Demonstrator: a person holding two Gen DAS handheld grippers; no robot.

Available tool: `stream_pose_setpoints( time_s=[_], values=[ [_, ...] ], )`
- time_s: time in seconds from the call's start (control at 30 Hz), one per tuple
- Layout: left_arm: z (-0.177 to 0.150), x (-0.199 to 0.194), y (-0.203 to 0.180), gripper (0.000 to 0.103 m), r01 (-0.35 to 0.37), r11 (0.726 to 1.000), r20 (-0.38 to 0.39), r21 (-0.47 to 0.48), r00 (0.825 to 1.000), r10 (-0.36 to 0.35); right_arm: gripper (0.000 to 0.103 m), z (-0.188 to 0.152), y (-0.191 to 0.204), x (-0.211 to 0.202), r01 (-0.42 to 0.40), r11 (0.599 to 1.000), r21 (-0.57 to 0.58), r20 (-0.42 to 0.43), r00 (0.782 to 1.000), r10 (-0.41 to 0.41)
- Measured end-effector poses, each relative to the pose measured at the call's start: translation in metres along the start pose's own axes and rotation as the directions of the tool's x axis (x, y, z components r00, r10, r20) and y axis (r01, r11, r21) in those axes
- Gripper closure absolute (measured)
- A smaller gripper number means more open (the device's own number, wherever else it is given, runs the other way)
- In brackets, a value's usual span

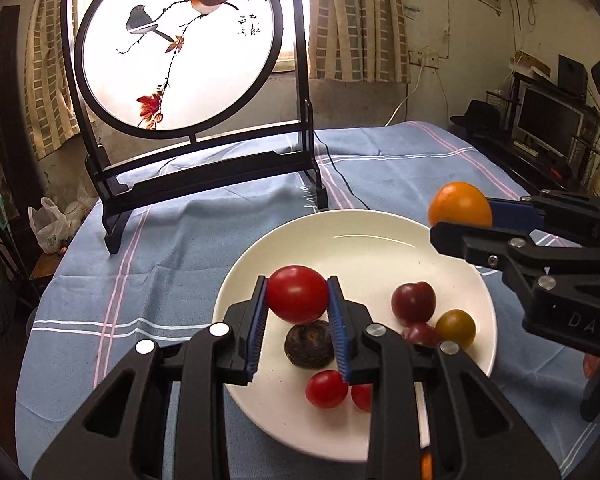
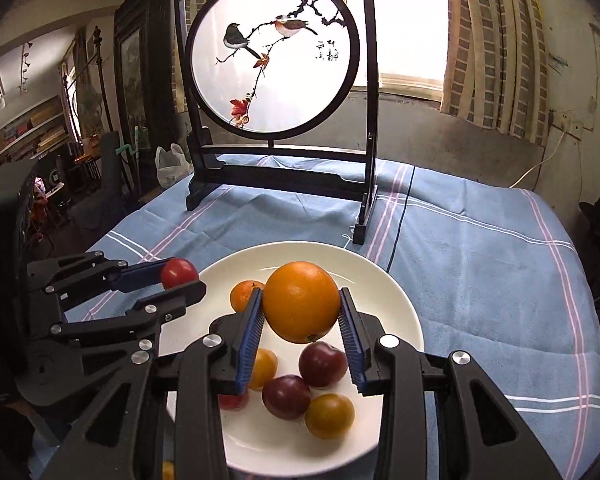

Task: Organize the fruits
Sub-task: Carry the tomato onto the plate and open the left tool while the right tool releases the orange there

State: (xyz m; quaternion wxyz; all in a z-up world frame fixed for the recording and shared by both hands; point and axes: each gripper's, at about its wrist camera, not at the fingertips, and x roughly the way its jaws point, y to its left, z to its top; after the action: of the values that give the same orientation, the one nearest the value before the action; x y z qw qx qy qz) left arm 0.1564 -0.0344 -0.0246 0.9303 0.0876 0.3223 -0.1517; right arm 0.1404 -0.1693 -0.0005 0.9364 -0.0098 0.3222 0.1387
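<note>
My left gripper (image 1: 298, 300) is shut on a red tomato (image 1: 297, 294) and holds it above the white plate (image 1: 340, 236). My right gripper (image 2: 302, 312) is shut on a large orange (image 2: 302, 302) above the same plate (image 2: 396, 300). It shows at the right of the left wrist view (image 1: 460, 216), with the orange (image 1: 459, 204) over the plate's far right rim. On the plate lie a dark brown fruit (image 1: 309, 344), small red tomatoes (image 1: 326, 389), dark red plums (image 2: 323, 364), yellow-orange fruits (image 2: 329, 416) and a small tangerine (image 2: 244, 294).
The plate rests on a blue striped tablecloth (image 1: 172, 264). A black-framed round bird-painting screen (image 1: 180, 48) stands at the back of the table, with a black cord (image 1: 340, 176) behind the plate. A monitor (image 1: 548, 120) and shelves stand off the right side.
</note>
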Motion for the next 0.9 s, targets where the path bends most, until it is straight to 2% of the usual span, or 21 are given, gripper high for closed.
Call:
stream_pose_setpoints(
  time_s=[0.23, 0.83, 0.9],
  values=[
    [-0.005, 0.014, 0.004, 0.075, -0.010, 1.000, -0.021, 0.002, 1.000, 0.010, 0.066, -0.004, -0.009, 0.018, -0.067, 0.993, 0.094, 0.016, 0.998, 0.066],
    [-0.013, 0.036, 0.003, 0.074, -0.006, 1.000, -0.084, -0.003, 0.996, 0.006, 0.065, -0.018, -0.011, 0.056, 0.012, 0.997, 0.070, -0.067, 0.998, -0.008],
    [-0.013, 0.039, 0.004, 0.073, -0.005, 1.000, -0.094, -0.009, 0.996, 0.004, 0.062, -0.017, -0.010, 0.057, 0.016, 0.997, 0.071, -0.061, 0.998, -0.011]
  ],
)
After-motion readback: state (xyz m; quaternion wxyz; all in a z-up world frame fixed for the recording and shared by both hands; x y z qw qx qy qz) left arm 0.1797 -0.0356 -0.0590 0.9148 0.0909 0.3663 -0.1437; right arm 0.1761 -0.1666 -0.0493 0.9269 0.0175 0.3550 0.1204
